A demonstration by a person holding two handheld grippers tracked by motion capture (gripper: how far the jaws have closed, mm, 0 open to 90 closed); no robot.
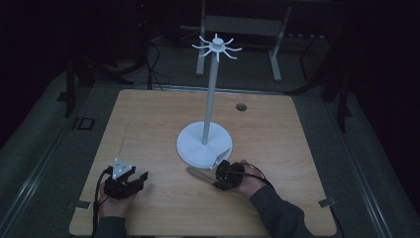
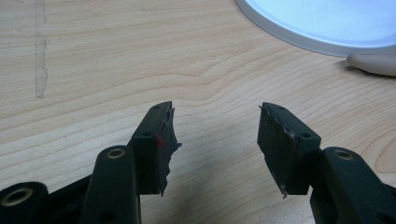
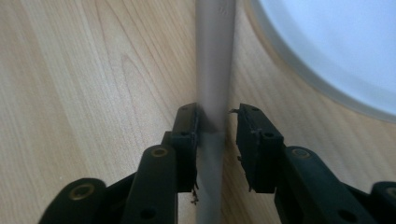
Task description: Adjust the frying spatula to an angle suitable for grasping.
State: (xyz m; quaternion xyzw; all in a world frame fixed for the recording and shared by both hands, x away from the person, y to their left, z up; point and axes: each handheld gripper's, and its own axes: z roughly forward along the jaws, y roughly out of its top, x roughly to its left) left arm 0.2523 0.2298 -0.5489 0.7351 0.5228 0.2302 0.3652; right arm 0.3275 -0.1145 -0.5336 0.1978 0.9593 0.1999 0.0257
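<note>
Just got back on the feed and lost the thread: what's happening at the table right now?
A person works at a wooden table with a gripper in each hand. The right gripper has its jaws around a flat grey utensil handle lying on the table beside the base of a white stand; one jaw touches it, with a small gap at the other. The left gripper rests open near the front left, holding nothing. The hooks on top of the stand are bare.

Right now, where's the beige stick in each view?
High view: beige stick lies on the table, lower centre, just in front of the stand.
Left gripper view: its tip at the right edge.
Right gripper view: centre, running up between the jaws.
Shared landmark: white stand base.
</note>
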